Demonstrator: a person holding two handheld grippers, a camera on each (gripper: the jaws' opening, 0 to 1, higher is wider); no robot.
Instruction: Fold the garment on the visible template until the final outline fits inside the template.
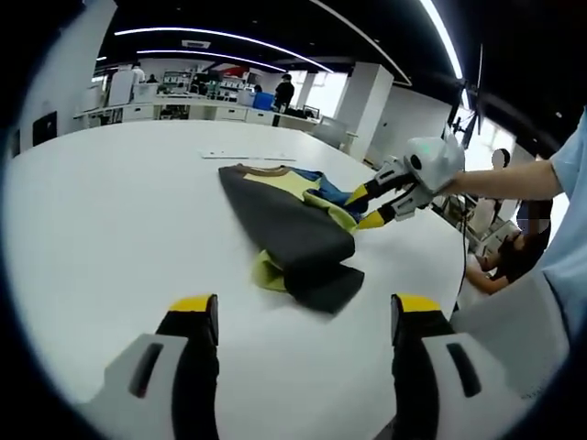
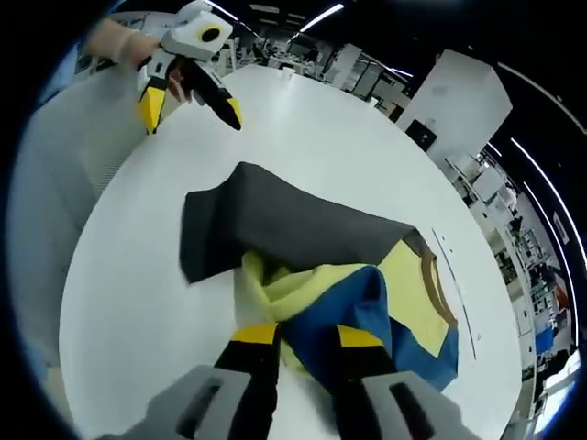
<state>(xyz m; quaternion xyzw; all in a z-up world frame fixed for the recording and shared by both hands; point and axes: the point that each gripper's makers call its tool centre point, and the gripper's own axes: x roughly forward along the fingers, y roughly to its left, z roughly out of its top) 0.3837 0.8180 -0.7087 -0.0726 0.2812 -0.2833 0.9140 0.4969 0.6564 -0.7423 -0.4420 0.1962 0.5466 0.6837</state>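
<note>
Shirt (image 2: 312,247): crumpled on white table (image 1: 110,202). My right gripper (image 2: 307,335) reaches in low, pinching its blue fold; my left gripper (image 1: 303,316) hovers spread, apart.

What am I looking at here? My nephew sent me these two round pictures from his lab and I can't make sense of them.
There is no robot here: a person holds a two-jaw grabbing tool in each hand, and each tool carries a fisheye camera looking out along its own jaws. One picture is from the left tool, the other from the right.

In the left gripper view, the left hand-held gripper hangs open over a white table, holding nothing. The same tool shows far off in the right gripper view.

On the table lies a crumpled garment, dark grey, yellow and blue. The right hand-held gripper has its jaws around a blue and yellow fold at the garment's edge; it looks like it is gripping it.

Behind is an open office.
</note>
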